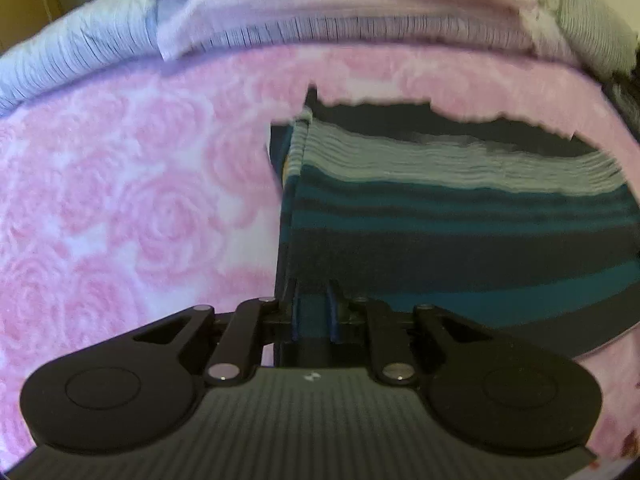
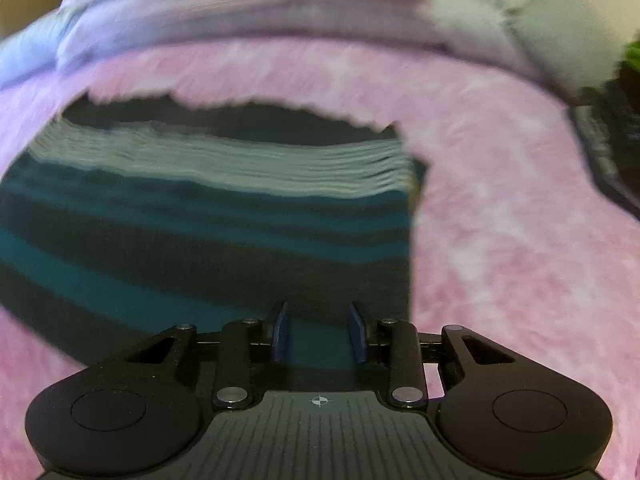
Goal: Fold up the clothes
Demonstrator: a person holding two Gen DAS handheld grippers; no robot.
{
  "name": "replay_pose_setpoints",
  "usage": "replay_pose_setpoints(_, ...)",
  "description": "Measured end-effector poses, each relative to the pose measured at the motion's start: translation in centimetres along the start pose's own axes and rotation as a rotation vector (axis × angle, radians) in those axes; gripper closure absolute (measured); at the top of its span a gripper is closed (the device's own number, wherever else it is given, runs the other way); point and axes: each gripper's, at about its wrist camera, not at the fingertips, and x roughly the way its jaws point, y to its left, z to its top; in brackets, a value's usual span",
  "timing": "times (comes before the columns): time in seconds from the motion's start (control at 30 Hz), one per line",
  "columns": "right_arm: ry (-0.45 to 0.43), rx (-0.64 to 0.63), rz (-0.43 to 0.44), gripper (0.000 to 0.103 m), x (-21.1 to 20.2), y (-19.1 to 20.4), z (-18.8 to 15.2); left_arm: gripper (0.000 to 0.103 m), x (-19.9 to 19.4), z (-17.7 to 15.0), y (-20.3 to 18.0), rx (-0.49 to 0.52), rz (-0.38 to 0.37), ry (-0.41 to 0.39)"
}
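A: What are you failing to make out here?

B: Both views are smearing with motion blur. Your left gripper [image 1: 316, 316] is showing narrow jaws, and the striped garment [image 1: 460, 232] is running right down between them; whether the pads are pinching it, you can't tell. The bedding heaped at the back [image 1: 340, 8] is blurring into pale bands.

A: And the right?

B: Your right gripper [image 2: 319, 334] is standing partly apart, blue pads [image 2: 280, 332] showing clearly, hovering over the garment's near edge with nothing pressed between them.

A: What is one view giving you that the other isn't?

B: The left view is showing the garment's left folded edge with stacked layers; the right view is showing its right edge and a dark object [image 2: 604, 160] at the frame's rim, cut off.

A: Count?

B: One garment, lying on the pink rose-patterned blanket [image 1: 120, 208]; two grippers.
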Motion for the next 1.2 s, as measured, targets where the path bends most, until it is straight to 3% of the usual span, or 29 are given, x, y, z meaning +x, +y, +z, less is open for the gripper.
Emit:
replay_pose_setpoints(0.07,-0.001,0.049,-0.01,0.074,-1.2,-0.2,-0.7,0.089,-0.5,-0.1,-0.2,-0.024,-0.002,0.022)
replay_pose_setpoints(0.13,0.075,0.103,-0.029,0.074,-1.8,0.0,-1.5,0.089,-1.0,-0.1,0.1,-0.064,0.019,0.082)
replay_pose_setpoints(0.23,0.145,0.184,0.019,0.074,-3.9,0.0,-1.8,0.089,-3.8,0.1,0.3,-0.122,0.008,0.131)
replay_pose_setpoints(0.3,0.176,0.241,0.056,0.067,-6.1,0.4,-1.7,0.083,-6.3,0.5,0.1,-0.125,0.001,0.152)
replay_pose_setpoints(0.37,0.193,0.3,0.093,0.043,-8.4,0.8,-1.4,0.081,-8.9,0.8,-0.3,-0.116,-0.01,0.177)
replay_pose_setpoints(0.4,0.187,0.329,0.112,0.041,-9.9,1.1,-1.2,0.079,-10.4,1.1,-0.4,-0.104,-0.014,0.188)
replay_pose_setpoints(0.47,0.171,0.353,0.138,0.038,-12.5,1.8,-0.6,0.066,-13.1,1.4,-0.7,-0.072,-0.026,0.204)
replay_pose_setpoints(0.67,0.138,0.28,0.128,0.038,-20.0,5.6,0.4,0.052,-20.9,1.4,-1.4,0.035,-0.061,0.186)
replay_pose_setpoints(0.8,0.137,0.264,0.139,0.038,-23.5,7.6,-0.1,0.051,-24.5,0.9,-1.9,0.062,-0.093,0.184)
replay_pose_setpoints(1.2,0.126,0.248,0.133,0.038,-28.9,9.4,-0.3,0.045,-30.4,1.8,-1.8,0.093,-0.121,0.105)
